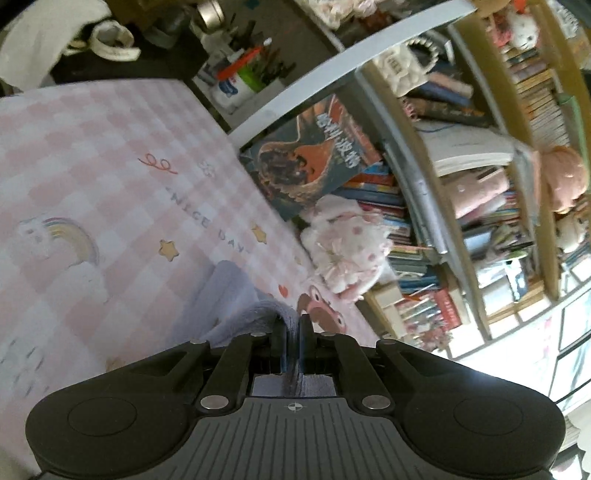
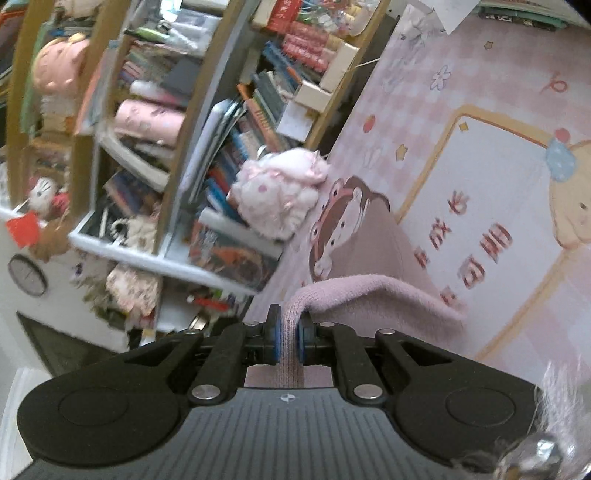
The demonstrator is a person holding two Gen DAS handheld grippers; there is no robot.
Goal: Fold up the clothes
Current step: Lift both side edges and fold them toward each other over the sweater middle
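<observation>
A soft lilac-pink knitted garment (image 1: 236, 295) hangs over the pink checked cloth-covered table (image 1: 110, 166). My left gripper (image 1: 293, 325) is shut on its ribbed edge, which runs back between the black fingers. In the right wrist view the same garment (image 2: 369, 295) drapes to the right, lifted off the cartoon-printed cloth (image 2: 480, 184). My right gripper (image 2: 290, 332) is shut on another ribbed edge, pinched between the blue pads. Most of the garment lies below both cameras, out of sight.
A white-and-pink plush toy (image 1: 343, 243) (image 2: 280, 192) sits at the table's edge against packed bookshelves (image 1: 461, 184) (image 2: 166, 129). A cup of pens (image 1: 251, 74) and a white bag (image 1: 55, 33) stand beyond the table's far end. A round clock (image 2: 27, 275) is low on the left.
</observation>
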